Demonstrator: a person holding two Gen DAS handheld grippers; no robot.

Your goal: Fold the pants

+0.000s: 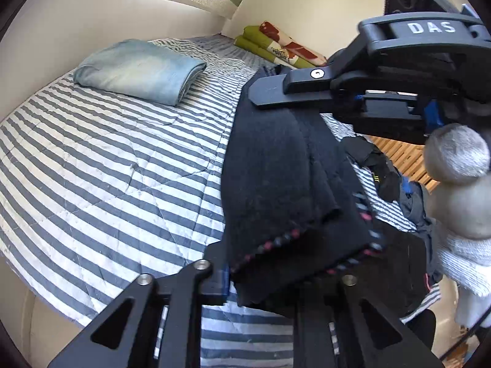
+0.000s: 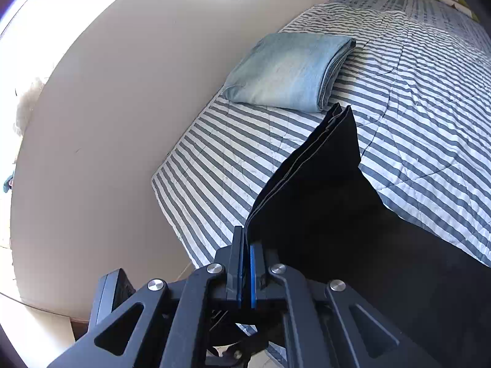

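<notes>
Currently both hand-held grippers are clamping the black pants (image 1: 276, 165): left hand-held gripper (image 1: 245, 279) gripping one end, right hand-held gripper (image 2: 245, 245) the other, garment stretching lengthwise between them above the bed (image 1: 107, 168).

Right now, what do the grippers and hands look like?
Both grippers are black linkage frames with silver pivot screws. The right gripper has blue pads on its fingers, and its body reads "DAS" in white in the left wrist view. The person's hand wears a grey-tipped white knit glove.
</notes>
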